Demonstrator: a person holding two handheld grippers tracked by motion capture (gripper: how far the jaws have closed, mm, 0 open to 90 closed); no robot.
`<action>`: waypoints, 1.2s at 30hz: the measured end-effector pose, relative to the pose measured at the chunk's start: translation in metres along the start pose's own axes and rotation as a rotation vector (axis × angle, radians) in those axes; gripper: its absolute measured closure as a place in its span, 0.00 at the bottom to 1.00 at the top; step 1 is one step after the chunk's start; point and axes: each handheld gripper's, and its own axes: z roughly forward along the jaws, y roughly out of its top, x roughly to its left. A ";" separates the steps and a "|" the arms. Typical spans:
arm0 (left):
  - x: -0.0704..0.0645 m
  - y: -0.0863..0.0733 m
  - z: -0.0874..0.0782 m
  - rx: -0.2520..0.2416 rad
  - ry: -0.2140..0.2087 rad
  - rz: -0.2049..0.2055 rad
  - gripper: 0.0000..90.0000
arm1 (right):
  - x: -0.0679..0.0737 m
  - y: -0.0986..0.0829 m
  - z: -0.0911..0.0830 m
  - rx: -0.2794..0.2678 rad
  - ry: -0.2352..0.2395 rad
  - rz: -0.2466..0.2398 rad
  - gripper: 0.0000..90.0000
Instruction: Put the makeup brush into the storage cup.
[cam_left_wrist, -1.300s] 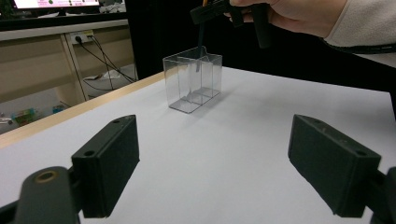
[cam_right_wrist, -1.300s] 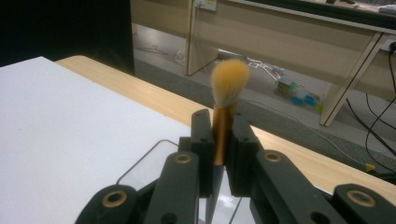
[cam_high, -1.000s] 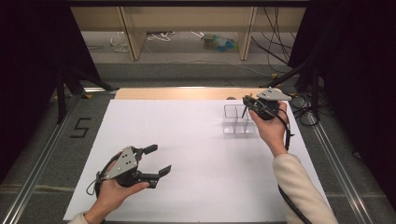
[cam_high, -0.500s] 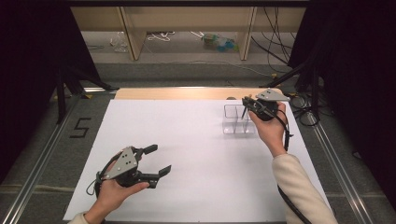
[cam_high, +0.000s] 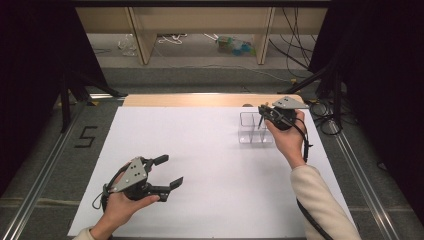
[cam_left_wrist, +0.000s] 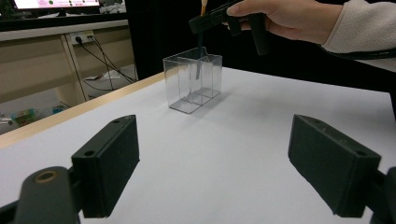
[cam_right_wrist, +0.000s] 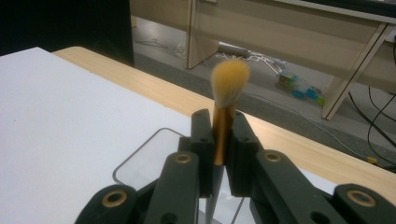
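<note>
Brush (cam_right_wrist: 223, 116) sat upright in the right gripper (cam_right_wrist: 219, 140), jaws clamped on its gold ferrule, tan bristles up, dark handle pointing down into the clear box (cam_high: 252, 129) at the table's (cam_high: 210, 145) far right. Prob. light and stiff w/ soft, crushable bristles, so the ferrule looked the best hold. Left gripper (cam_high: 162, 172) rested near the front edge, jaws wide apart, empty.

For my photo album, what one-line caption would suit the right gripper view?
Black jaws of the right gripper clamp a tan-bristled brush upright above a clear plastic box.
</note>
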 end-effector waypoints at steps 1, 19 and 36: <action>0.000 0.000 0.000 0.001 0.001 0.000 0.18 | 0.000 0.000 0.000 -0.002 -0.001 0.000 0.93; 0.000 0.000 0.000 -0.001 0.000 0.001 0.18 | 0.000 -0.004 0.003 0.023 0.009 0.009 0.93; 0.000 0.000 0.000 -0.001 -0.001 0.001 0.18 | -0.001 -0.008 0.006 0.035 0.011 0.004 0.93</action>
